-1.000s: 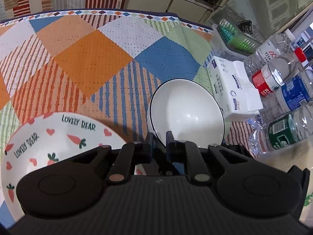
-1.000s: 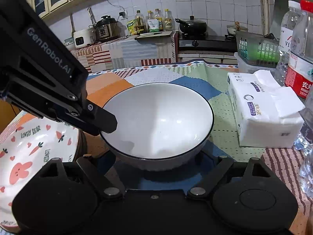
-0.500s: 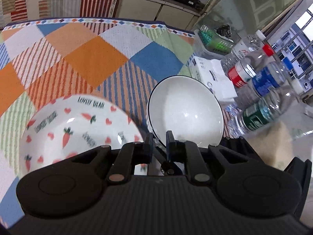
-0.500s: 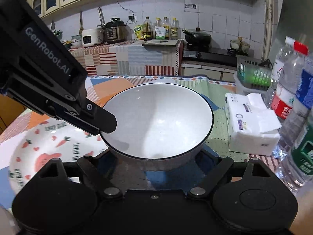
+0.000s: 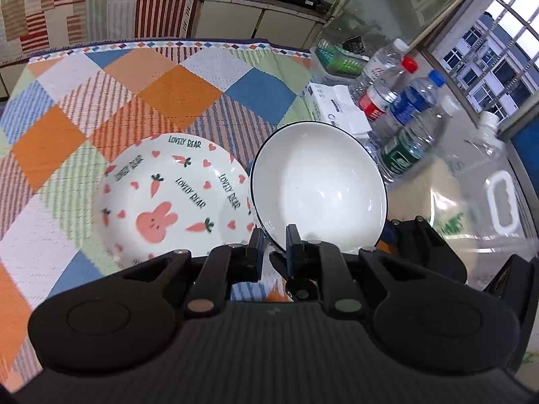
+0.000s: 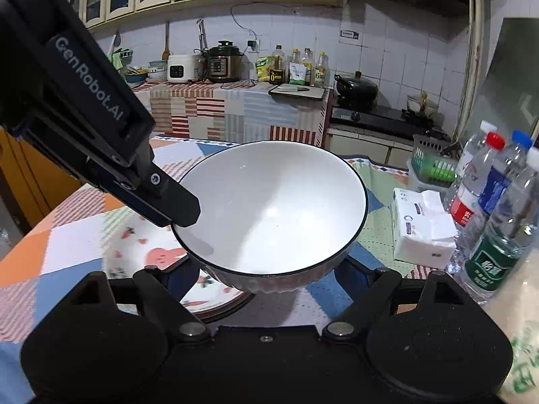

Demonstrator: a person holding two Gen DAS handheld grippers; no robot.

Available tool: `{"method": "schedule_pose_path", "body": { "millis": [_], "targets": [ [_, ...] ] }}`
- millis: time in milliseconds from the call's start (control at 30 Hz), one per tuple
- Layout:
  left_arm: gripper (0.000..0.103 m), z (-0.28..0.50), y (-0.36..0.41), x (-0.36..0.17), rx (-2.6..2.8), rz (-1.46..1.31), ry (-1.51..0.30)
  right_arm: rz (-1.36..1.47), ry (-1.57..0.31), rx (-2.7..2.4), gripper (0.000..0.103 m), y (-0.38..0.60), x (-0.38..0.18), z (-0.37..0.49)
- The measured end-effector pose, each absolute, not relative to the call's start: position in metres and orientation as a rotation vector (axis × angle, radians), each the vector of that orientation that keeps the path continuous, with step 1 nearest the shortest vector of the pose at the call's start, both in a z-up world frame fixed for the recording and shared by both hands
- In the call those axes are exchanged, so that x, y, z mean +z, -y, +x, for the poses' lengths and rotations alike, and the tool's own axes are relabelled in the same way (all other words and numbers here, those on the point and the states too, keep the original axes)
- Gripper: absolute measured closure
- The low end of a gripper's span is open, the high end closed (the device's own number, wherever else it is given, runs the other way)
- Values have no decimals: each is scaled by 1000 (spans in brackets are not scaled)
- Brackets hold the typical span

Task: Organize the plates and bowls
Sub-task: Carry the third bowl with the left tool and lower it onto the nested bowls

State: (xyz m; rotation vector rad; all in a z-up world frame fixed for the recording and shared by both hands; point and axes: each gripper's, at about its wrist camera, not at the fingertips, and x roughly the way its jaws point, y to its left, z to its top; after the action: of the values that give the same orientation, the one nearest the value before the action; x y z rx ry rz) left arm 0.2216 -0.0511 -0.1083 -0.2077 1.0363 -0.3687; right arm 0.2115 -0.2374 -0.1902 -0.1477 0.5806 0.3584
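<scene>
The left gripper (image 5: 273, 240) is clamped on the near rim of the white bowl (image 5: 318, 181), holding it raised and tilted above the patterned tablecloth (image 5: 168, 94). The bowl overlaps the right edge of the rabbit-print plate (image 5: 168, 198). The right gripper (image 6: 269, 269) sits spread around the bowl's base; contact cannot be determined. 4 bottles (image 5: 404, 148) stand at right.
</scene>
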Motion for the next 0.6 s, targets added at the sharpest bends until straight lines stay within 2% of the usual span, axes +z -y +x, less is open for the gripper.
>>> {"method": "schedule_pose_path", "body": {
  "millis": [300, 600],
  "targets": [
    [91, 165, 29, -76, -373, -170, -1042, -210, -558, 376, 13, 218, -158, 162],
    [91, 130, 6, -69, -384, -192, -1080, -238, -594, 376, 13, 197, -143, 123]
  ]
}}
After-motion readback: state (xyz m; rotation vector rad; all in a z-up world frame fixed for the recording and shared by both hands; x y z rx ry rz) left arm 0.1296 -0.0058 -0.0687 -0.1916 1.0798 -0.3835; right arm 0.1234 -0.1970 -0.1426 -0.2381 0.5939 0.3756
